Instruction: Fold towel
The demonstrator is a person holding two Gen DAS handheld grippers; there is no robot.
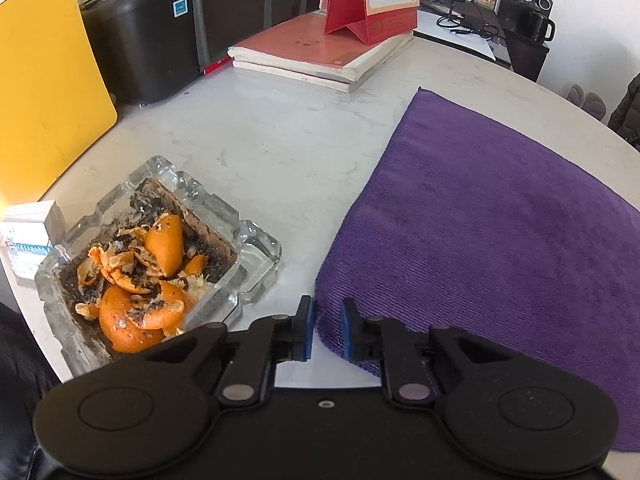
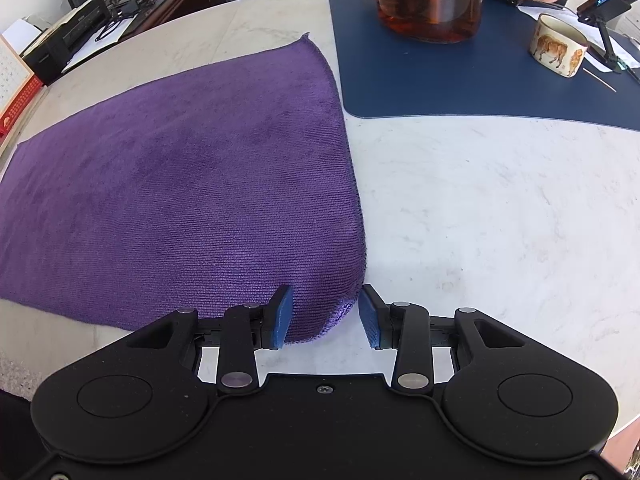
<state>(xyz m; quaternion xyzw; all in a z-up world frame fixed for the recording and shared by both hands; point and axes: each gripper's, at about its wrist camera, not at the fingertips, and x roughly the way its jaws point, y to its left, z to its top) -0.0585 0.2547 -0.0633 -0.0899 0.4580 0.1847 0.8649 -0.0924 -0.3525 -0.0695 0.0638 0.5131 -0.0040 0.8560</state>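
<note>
On marble surface (image 2: 480, 208), purple towel (image 2: 180, 184) lay flat, unfolded. Left gripper (image 1: 327, 330) and right gripper (image 2: 325, 316) each straddled a near corner, fingers apart, not clamped; placed, prob., to pinch both for lift.

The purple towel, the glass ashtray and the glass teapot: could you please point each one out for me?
purple towel (image 2: 180, 184), right wrist view, on the middle of its flat surface.
glass ashtray (image 1: 256, 240), left wrist view, on its thick right rim.
glass teapot (image 2: 430, 4), right wrist view, on its tea-filled belly.
</note>
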